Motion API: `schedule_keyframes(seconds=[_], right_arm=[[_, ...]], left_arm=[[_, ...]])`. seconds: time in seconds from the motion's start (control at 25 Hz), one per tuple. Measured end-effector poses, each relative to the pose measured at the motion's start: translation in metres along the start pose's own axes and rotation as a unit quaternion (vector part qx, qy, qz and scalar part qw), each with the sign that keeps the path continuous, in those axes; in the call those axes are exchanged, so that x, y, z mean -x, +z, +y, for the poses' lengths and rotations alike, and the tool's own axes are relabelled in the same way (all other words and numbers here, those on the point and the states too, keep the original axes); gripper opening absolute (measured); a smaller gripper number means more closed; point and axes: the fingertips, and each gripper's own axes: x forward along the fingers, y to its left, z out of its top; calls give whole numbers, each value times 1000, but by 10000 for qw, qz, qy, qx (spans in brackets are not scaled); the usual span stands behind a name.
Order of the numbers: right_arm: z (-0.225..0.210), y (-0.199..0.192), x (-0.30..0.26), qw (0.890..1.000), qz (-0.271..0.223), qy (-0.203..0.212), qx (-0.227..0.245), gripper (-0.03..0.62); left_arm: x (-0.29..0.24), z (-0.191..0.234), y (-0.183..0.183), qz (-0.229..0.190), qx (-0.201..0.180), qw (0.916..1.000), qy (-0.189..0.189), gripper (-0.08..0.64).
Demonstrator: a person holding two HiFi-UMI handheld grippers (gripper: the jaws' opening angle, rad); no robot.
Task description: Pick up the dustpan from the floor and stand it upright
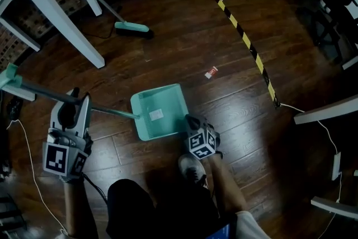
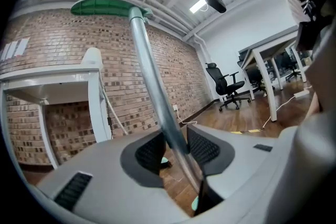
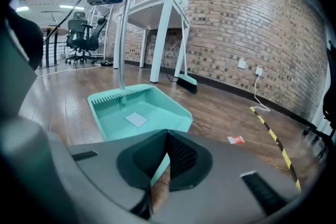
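Note:
A teal dustpan lies flat on the wooden floor, open side away from me. Its grey handle rises to the left and ends in a green grip. My left gripper is shut on the handle, which runs between the pads. My right gripper sits at the pan's near right corner. In the right gripper view the pan spreads ahead, and that gripper is shut on a thin teal strip of its rim.
A green broom leans by the brick wall near white table legs. Yellow-black tape and a small red-white scrap lie to the right. My shoe stands just behind the pan. Cables trail along the floor.

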Motion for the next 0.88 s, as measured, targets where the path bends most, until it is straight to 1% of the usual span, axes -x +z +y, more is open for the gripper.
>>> schedule_keyframes(seconds=[0.12,0.24,0.32,0.44,0.48,0.56,0.68,0.76,0.88], right_arm=[[-4,19,8,9995,-259,7,-185,-9],[-8,43,20,9975,-629,24,-316,-6],[-11,62,30,9948,-942,-7,-384,-6],[-17,89,51,9905,-1336,-131,-313,-6],[-20,101,59,9886,-1470,-158,-270,-6],[-28,127,77,9842,-1744,-209,-217,-6],[-46,166,107,9770,-2097,-286,-253,-6],[-57,197,133,9732,-2252,-313,-335,-6],[-70,258,179,9688,-2422,-331,-398,-6]], left_arm=[[-2,-3,10,-107,59,9999,8,153],[2,-9,14,-93,-73,9999,-118,156],[13,-8,19,-208,37,9998,-19,158],[25,-3,24,-410,377,9983,188,158],[29,-2,26,-448,421,9978,248,156],[39,-1,27,-474,370,9975,376,155],[52,-1,25,-406,394,9967,580,152],[63,-1,25,-256,423,9966,659,146],[84,6,38,4,521,9961,715,133]])
